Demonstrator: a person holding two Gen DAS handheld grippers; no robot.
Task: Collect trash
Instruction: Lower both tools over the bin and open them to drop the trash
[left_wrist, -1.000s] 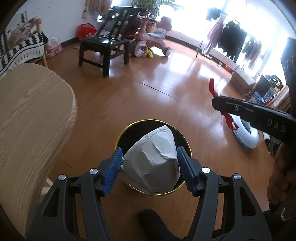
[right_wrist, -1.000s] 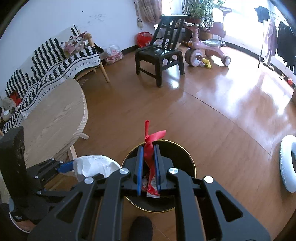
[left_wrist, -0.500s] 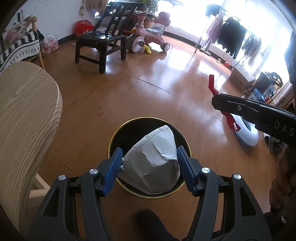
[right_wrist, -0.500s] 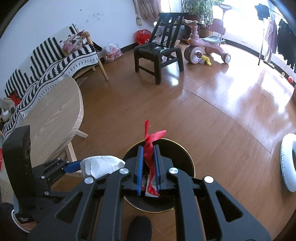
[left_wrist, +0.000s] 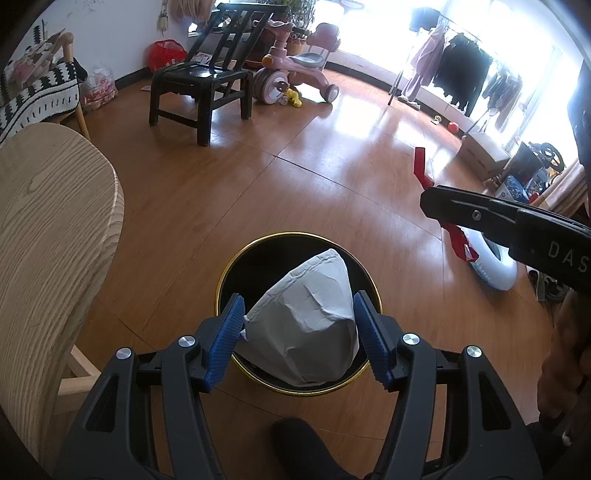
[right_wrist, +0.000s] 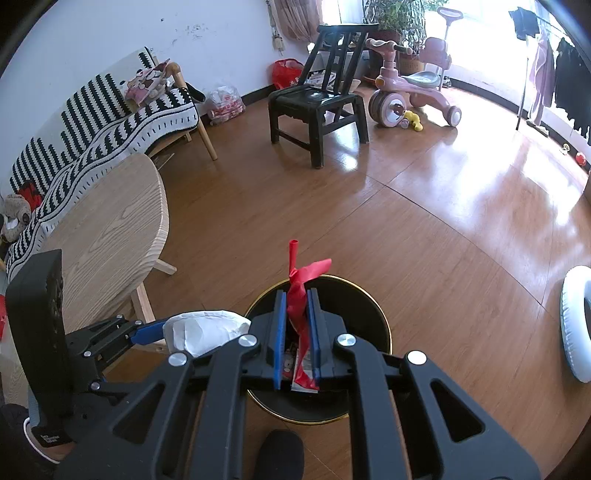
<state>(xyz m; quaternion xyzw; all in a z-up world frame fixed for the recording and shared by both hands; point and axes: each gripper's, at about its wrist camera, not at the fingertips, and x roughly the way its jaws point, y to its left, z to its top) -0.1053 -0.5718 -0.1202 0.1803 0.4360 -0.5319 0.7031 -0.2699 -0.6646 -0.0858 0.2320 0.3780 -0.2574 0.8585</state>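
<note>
A black bin with a gold rim (left_wrist: 236, 258) (right_wrist: 373, 302) stands on the wooden floor. My left gripper (left_wrist: 299, 310) is shut on a crumpled white paper wad (left_wrist: 310, 314) and holds it over the bin's mouth; the wad (right_wrist: 203, 328) also shows at the left of the right wrist view. My right gripper (right_wrist: 297, 314) is shut on a red wrapper (right_wrist: 299, 295), held above the bin. The wrapper's ends (left_wrist: 421, 166) stick out past the jaws in the left wrist view. Some scraps lie inside the bin (right_wrist: 291, 365).
A round light-wood table (left_wrist: 48, 229) (right_wrist: 110, 229) stands just left of the bin. Farther off are a black chair (right_wrist: 317, 110), a pink tricycle (right_wrist: 410, 92), a striped sofa (right_wrist: 92, 122) and a white inflatable ring (right_wrist: 576, 325) at the right.
Both views have drifted slightly: the bin sits a little more centred under the left gripper and the table has slid left. Both grips are unchanged.
</note>
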